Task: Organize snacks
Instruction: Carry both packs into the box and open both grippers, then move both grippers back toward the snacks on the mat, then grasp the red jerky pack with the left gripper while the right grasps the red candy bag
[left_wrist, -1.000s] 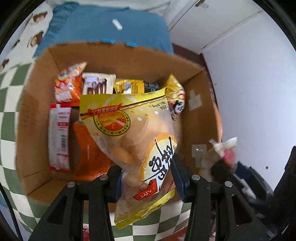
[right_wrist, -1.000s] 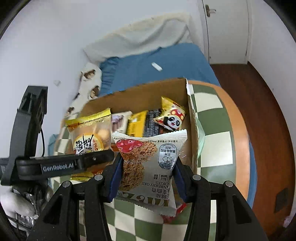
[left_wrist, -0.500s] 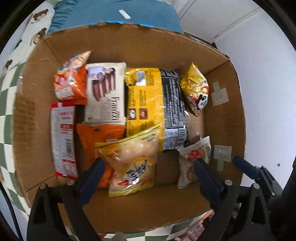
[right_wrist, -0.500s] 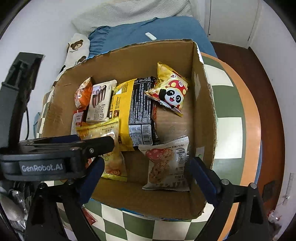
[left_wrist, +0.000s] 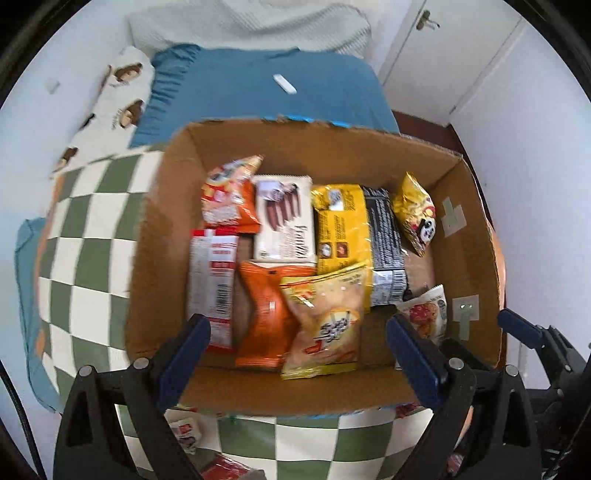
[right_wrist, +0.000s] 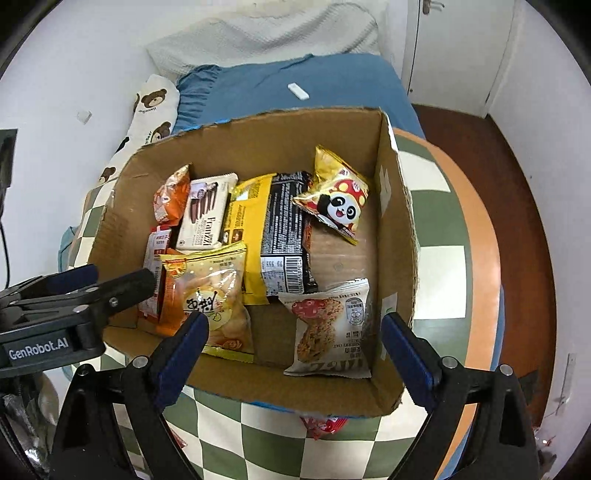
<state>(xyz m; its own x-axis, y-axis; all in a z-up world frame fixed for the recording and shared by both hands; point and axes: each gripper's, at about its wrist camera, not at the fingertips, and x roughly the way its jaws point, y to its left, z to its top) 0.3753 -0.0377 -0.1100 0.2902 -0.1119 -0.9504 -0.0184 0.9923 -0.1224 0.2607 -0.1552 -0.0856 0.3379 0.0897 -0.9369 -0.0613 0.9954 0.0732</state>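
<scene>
An open cardboard box (left_wrist: 159, 236) (right_wrist: 395, 258) stands on the checkered table and holds several snack packs. A yellow bread bag (left_wrist: 325, 325) (right_wrist: 214, 299) lies near the box's front, and a white oat cookie pack (right_wrist: 332, 328) (left_wrist: 424, 314) lies at its front right. My left gripper (left_wrist: 301, 354) is open and empty above the box's front edge. My right gripper (right_wrist: 295, 350) is open and empty above the front edge too. The left gripper also shows in the right wrist view (right_wrist: 122, 288).
Other packs in the box: a panda bag (right_wrist: 338, 199), a yellow and black pack (right_wrist: 273, 240), a white wafer pack (right_wrist: 203, 218), orange bags (left_wrist: 264, 317). Loose red packets (right_wrist: 321, 424) lie on the table in front. A blue bed (left_wrist: 266, 96) is behind.
Both grippers let go of their packs, the bread bag and the cookie pack, which now lie in the box. Both grippers have opened and drawn back from the box.
</scene>
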